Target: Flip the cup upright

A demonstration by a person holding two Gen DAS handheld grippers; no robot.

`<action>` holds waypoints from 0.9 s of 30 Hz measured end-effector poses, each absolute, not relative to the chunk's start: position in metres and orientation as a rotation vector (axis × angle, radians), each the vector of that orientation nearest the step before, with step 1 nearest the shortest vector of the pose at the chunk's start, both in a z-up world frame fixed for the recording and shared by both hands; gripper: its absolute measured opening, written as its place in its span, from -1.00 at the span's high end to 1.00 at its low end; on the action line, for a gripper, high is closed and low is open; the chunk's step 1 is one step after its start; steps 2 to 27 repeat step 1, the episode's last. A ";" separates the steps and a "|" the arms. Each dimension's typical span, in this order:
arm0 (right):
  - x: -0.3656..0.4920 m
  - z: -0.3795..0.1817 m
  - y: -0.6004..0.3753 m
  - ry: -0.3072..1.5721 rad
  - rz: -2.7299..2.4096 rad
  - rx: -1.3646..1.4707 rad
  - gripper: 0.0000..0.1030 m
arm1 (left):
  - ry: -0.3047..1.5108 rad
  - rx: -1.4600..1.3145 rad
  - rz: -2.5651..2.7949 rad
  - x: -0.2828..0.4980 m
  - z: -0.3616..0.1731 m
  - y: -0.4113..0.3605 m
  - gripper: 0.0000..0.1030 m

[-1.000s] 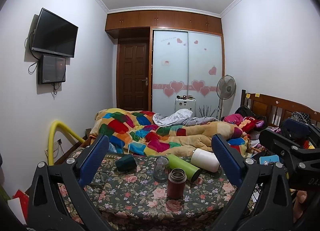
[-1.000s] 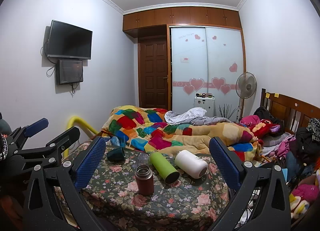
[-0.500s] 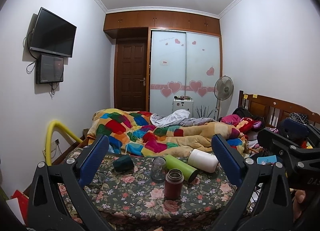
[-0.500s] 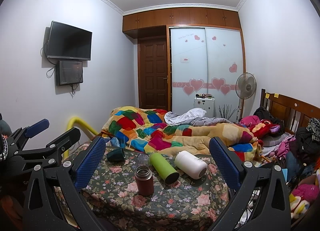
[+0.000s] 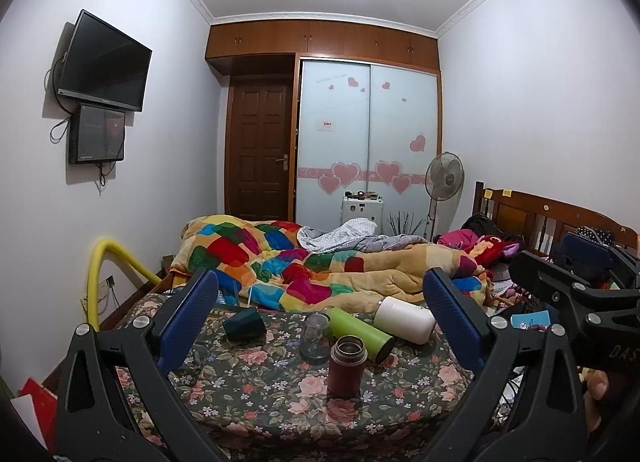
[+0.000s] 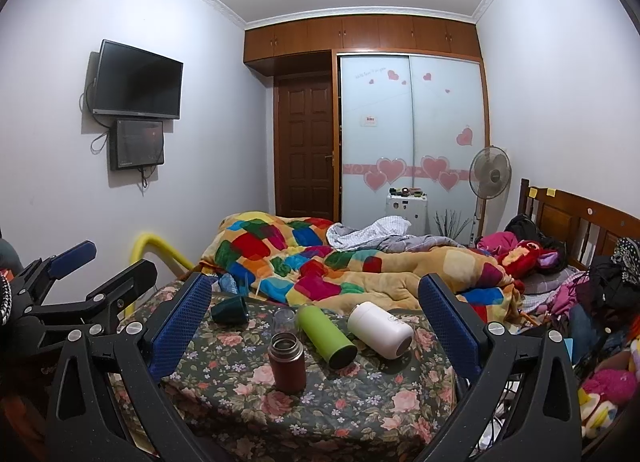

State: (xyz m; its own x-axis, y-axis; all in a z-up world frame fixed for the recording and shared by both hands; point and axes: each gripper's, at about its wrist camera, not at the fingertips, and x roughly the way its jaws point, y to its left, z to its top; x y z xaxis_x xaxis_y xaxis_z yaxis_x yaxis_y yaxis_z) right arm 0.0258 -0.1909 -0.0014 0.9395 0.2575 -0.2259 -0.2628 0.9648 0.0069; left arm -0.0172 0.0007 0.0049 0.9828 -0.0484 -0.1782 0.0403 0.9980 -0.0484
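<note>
On the floral-cloth table [image 5: 260,386] [image 6: 360,394] several cups sit. A dark green cup [image 5: 245,324] [image 6: 230,310] lies on its side at the far left. A lime green bottle [image 5: 358,332] [image 6: 326,336] and a white bottle [image 5: 405,319] [image 6: 380,329] lie on their sides. A clear glass [image 5: 315,336] [image 6: 285,320] stands mouth down. A maroon flask [image 5: 346,366] [image 6: 287,362] stands upright in front. My left gripper [image 5: 320,318] and right gripper [image 6: 316,318] are open, empty, held back from the table.
A bed with a colourful quilt [image 5: 320,262] lies behind the table. A yellow padded rail [image 5: 100,274] is at the left. A wooden headboard [image 5: 560,218] and piled clothes are at the right. A fan [image 5: 444,178] stands by the wardrobe.
Both views have tilted up and shifted slightly; the table objects sit a little lower in the left view. Both grippers stay open. No cup has moved.
</note>
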 end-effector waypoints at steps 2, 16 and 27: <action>0.026 -0.001 -0.190 0.228 0.266 -0.025 -1.00 | 0.182 -0.050 -0.043 -0.016 0.005 0.002 -1.00; 0.026 -0.001 -0.190 0.228 0.266 -0.025 -1.00 | 0.182 -0.050 -0.043 -0.016 0.005 0.002 -1.00; 0.026 -0.001 -0.190 0.228 0.266 -0.025 -1.00 | 0.182 -0.050 -0.043 -0.016 0.005 0.002 -1.00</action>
